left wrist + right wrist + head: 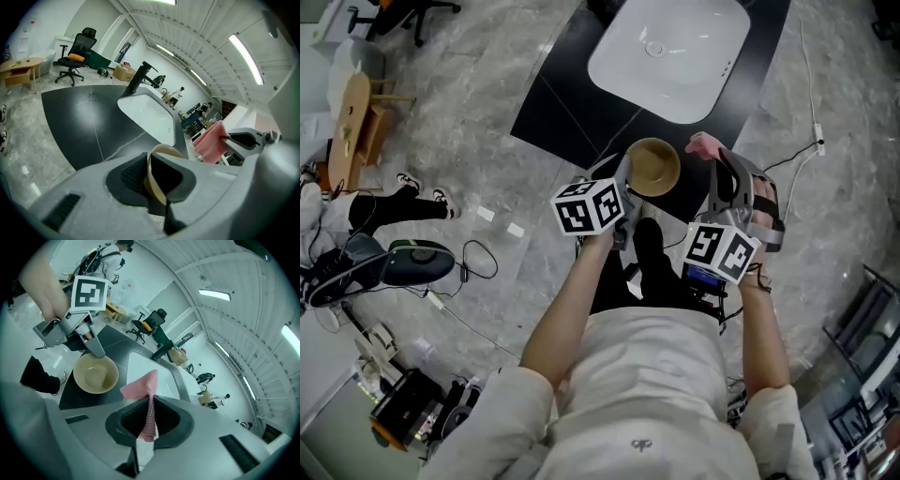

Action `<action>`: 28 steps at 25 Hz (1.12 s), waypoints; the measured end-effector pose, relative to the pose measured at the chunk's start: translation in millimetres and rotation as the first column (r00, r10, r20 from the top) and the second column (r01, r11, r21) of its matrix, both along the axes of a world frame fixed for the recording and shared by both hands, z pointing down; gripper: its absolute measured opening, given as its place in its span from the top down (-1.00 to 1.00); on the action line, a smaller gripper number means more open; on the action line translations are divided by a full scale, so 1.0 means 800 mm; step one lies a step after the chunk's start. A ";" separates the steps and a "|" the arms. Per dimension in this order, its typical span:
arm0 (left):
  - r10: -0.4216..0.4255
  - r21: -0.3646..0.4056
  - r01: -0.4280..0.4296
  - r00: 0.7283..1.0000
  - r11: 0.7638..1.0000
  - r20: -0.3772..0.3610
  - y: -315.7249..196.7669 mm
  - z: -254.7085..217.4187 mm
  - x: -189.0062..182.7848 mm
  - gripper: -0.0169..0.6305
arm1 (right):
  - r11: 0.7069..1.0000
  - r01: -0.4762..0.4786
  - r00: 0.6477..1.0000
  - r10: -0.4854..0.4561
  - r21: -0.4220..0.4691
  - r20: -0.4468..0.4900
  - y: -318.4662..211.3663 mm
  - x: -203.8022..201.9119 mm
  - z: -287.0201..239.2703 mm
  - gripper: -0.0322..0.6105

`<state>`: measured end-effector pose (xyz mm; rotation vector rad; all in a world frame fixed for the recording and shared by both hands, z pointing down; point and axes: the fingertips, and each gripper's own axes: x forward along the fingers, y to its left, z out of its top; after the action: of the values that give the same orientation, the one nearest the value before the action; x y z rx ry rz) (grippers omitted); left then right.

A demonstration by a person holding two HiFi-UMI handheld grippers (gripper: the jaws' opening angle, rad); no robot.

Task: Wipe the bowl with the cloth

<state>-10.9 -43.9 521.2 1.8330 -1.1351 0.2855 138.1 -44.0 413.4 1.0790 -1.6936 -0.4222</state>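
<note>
A pale beige bowl (653,167) is sitting over the near edge of a black counter (558,108), its opening facing up toward the head camera, and whether it is resting on the counter or being held clear of it cannot be told. The left gripper (625,184) is pinching the bowl's rim on the person's left side; in the left gripper view its 2 jaws are closed tight on the thin wall of the bowl (165,150), 1 pad inside and 1 outside. Just to the right of the bowl, the right gripper (718,167) is clamping a pink cloth (704,143); in the right gripper view the cloth (141,385) is standing squeezed between the 2 dark pads, with a loose fold flopping out beyond the tips toward the bowl (96,373). The cloth and bowl are near each other but not touching. Beyond the bowl, a white rectangular sink (670,56) is set into the counter, with a dark faucet (138,77) at its far side. Grey marbled floor (469,141) is surrounding the counter, and a black office chair (77,51) is standing in the background.
</note>
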 end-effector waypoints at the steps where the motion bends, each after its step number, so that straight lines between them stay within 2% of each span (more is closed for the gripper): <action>1: 0.005 0.004 -0.005 1.000 1.000 0.010 -0.002 0.000 0.002 0.89 | 1.000 -0.007 1.000 0.007 -0.002 0.007 0.003 0.004 -0.003 0.85; 5: 0.009 0.027 -0.011 0.998 1.000 0.068 -0.008 -0.003 0.002 0.85 | 0.999 -0.035 0.999 0.036 -0.013 0.040 0.015 0.023 -0.014 0.85; 8: 0.000 0.046 -0.004 0.996 0.999 0.087 -0.007 -0.010 0.001 0.64 | 0.998 -0.064 0.994 0.066 -0.025 0.087 0.022 0.038 -0.022 0.85; 12: -0.017 0.084 0.008 0.993 0.996 0.113 -0.010 -0.030 -0.012 0.60 | 0.993 -0.105 0.970 0.113 -0.048 0.215 0.025 0.052 -0.035 0.85; 15: -0.037 0.123 0.021 0.991 0.992 0.130 -0.008 -0.054 -0.026 0.60 | 0.988 -0.139 0.928 0.152 -0.064 0.341 0.027 0.061 -0.048 0.85; 17: -0.050 0.154 0.029 0.990 0.988 0.132 -0.002 -0.077 -0.032 0.60 | 0.984 -0.157 0.883 0.177 -0.082 0.435 0.033 0.067 -0.058 0.85; 21: -0.063 0.252 0.028 0.989 0.967 0.133 0.002 -0.139 -0.041 0.61 | 0.982 -0.156 0.746 0.189 -0.109 0.639 0.042 0.069 -0.088 0.85; 24: -0.062 0.342 0.010 0.988 0.940 0.142 0.007 -0.188 -0.046 0.76 | 0.989 -0.118 0.661 0.144 -0.087 0.736 0.050 0.064 -0.112 0.85; 28: -0.049 0.431 -0.018 0.988 0.902 0.144 0.019 -0.240 -0.044 0.86 | 0.994 -0.072 0.536 0.106 -0.080 0.838 0.061 0.056 -0.143 0.85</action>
<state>-46.2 -28.7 329.5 2.2183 -1.4030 0.1727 182.8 4.9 298.8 1.4650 -2.4569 0.2901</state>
